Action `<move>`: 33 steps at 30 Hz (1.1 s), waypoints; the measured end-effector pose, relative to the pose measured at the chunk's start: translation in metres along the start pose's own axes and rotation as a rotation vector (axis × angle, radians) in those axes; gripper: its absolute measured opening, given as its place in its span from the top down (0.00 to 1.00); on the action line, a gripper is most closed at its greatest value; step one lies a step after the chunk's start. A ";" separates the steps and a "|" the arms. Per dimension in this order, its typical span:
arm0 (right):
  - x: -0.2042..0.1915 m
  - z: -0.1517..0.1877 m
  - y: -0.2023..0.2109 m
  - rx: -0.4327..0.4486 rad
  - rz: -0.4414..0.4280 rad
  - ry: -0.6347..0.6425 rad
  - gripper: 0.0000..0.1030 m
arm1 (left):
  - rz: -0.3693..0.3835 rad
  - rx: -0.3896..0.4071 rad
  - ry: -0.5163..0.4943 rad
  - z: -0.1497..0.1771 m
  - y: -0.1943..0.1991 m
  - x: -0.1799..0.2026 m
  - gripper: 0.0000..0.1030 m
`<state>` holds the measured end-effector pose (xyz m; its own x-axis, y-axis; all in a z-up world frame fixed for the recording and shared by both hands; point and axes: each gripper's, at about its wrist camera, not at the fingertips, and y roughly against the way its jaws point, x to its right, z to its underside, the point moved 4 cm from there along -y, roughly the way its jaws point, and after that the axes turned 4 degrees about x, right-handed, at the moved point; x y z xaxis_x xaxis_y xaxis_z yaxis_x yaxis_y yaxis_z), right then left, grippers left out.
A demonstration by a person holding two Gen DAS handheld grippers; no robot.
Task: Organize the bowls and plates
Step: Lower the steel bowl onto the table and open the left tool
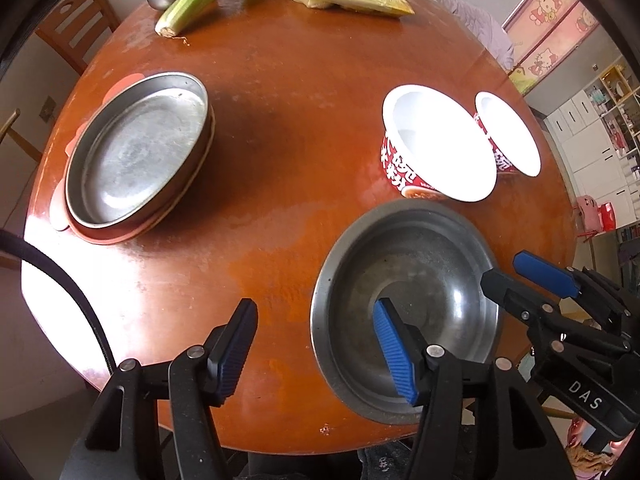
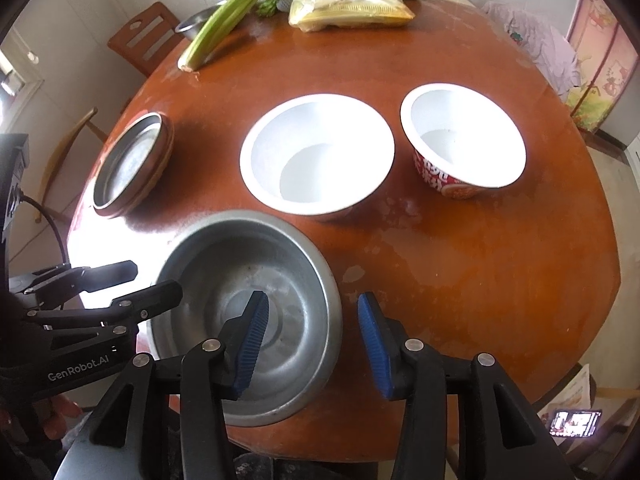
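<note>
Table: round, worn reddish wood (image 2: 460, 280); chair (image 2: 148, 36) and pink cartoon curtain (image 1: 560, 12) beyond.
Steel bowl: near edge (image 2: 248, 280).
My left gripper (image 1: 316, 344): open astride bowl's rim.
My right gripper (image 2: 312, 340): open, likewise.
Steel plate (image 1: 136, 152): left of bowl.

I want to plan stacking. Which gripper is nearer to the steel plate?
Left. The left gripper hangs beside the steel bowl, on its side toward the steel plate. The right gripper straddles the bowl's opposite rim.
</note>
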<state>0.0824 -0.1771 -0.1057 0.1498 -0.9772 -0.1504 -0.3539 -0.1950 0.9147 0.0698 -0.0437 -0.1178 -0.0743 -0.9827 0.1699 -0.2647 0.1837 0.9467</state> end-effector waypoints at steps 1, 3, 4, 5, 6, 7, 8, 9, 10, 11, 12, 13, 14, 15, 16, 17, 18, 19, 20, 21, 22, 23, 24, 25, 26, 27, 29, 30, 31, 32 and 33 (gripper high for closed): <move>-0.001 -0.001 0.002 0.008 0.000 -0.001 0.52 | -0.003 0.003 0.003 0.000 0.002 -0.001 0.41; -0.003 -0.003 0.006 0.019 -0.005 -0.001 0.52 | -0.003 0.011 0.006 0.000 0.005 -0.001 0.41; -0.005 -0.004 0.008 0.024 -0.004 -0.001 0.51 | -0.008 0.014 0.005 -0.001 0.007 -0.002 0.40; -0.005 -0.005 0.011 0.033 -0.002 -0.001 0.51 | -0.017 0.017 0.001 -0.002 0.009 -0.004 0.40; -0.005 -0.005 0.013 0.038 -0.004 -0.002 0.51 | -0.029 0.020 -0.006 0.000 0.013 -0.005 0.40; -0.006 -0.006 0.014 0.043 -0.004 -0.003 0.51 | -0.047 0.022 -0.014 -0.001 0.015 -0.005 0.40; -0.007 -0.008 0.015 0.048 -0.003 -0.002 0.51 | -0.053 0.023 -0.017 -0.003 0.016 -0.004 0.40; -0.008 -0.009 0.018 0.053 -0.004 0.001 0.51 | -0.057 0.025 -0.016 -0.004 0.018 -0.005 0.40; -0.008 -0.010 0.020 0.058 -0.003 0.003 0.50 | -0.054 0.029 -0.013 -0.005 0.020 -0.005 0.40; -0.009 -0.011 0.023 0.066 -0.002 0.003 0.50 | -0.052 0.033 -0.011 -0.006 0.023 -0.005 0.40; -0.009 -0.012 0.025 0.070 -0.002 0.004 0.50 | -0.053 0.039 -0.010 -0.008 0.026 -0.005 0.40; -0.009 -0.014 0.027 0.076 -0.004 0.006 0.50 | -0.051 0.050 -0.009 -0.010 0.030 -0.005 0.40; -0.009 -0.015 0.030 0.084 -0.003 0.006 0.50 | -0.048 0.055 -0.009 -0.012 0.033 -0.005 0.40; -0.009 -0.018 0.034 0.092 -0.001 0.007 0.50 | -0.045 0.062 -0.009 -0.015 0.037 -0.005 0.40; -0.009 -0.020 0.036 0.100 -0.002 0.008 0.50 | -0.044 0.071 -0.008 -0.018 0.041 -0.005 0.40; -0.008 -0.022 0.039 0.108 0.000 0.005 0.50 | -0.042 0.079 -0.008 -0.020 0.043 -0.004 0.40; -0.007 -0.024 0.042 0.113 0.000 0.004 0.50 | -0.041 0.091 -0.010 -0.023 0.048 -0.003 0.40; -0.006 -0.026 0.045 0.120 -0.001 0.002 0.50 | -0.041 0.097 -0.011 -0.025 0.051 -0.003 0.40; -0.006 -0.028 0.048 0.129 -0.001 0.000 0.50 | -0.040 0.105 -0.012 -0.027 0.054 -0.002 0.40; -0.004 -0.031 0.051 0.137 0.001 -0.002 0.50 | -0.038 0.116 -0.017 -0.031 0.057 -0.001 0.40; -0.004 -0.033 0.054 0.142 0.001 -0.002 0.50 | -0.039 0.123 -0.019 -0.032 0.060 0.000 0.40; -0.003 -0.034 0.056 0.150 -0.001 -0.003 0.50 | -0.040 0.129 -0.020 -0.035 0.061 0.000 0.40; -0.002 -0.037 0.059 0.155 -0.001 -0.006 0.50 | -0.037 0.138 -0.021 -0.038 0.065 0.002 0.40; -0.002 -0.039 0.060 0.160 -0.001 -0.009 0.50 | -0.035 0.142 -0.023 -0.039 0.067 0.003 0.40; 0.000 -0.040 0.063 0.165 -0.003 -0.012 0.50 | -0.036 0.147 -0.025 -0.040 0.068 0.004 0.40; 0.001 -0.041 0.064 0.168 -0.004 -0.014 0.50 | -0.037 0.156 -0.029 -0.043 0.071 0.006 0.40; 0.004 -0.042 0.067 0.177 -0.001 -0.020 0.50 | -0.038 0.165 -0.036 -0.048 0.074 0.008 0.40; 0.005 -0.043 0.068 0.180 -0.002 -0.023 0.50 | -0.039 0.169 -0.039 -0.049 0.075 0.010 0.40; 0.006 -0.044 0.069 0.183 -0.001 -0.026 0.50 | -0.042 0.176 -0.045 -0.051 0.076 0.012 0.40; 0.008 -0.046 0.070 0.186 0.001 -0.031 0.50 | -0.047 0.182 -0.052 -0.053 0.077 0.013 0.40; 0.010 -0.047 0.070 0.187 0.000 -0.034 0.50 | -0.051 0.186 -0.057 -0.055 0.077 0.015 0.40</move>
<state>0.1027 -0.1961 -0.0255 0.1201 -0.9788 -0.1662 -0.5201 -0.2046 0.8292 0.1016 -0.0458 -0.0273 -0.1093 -0.9887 0.1026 -0.4417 0.1408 0.8860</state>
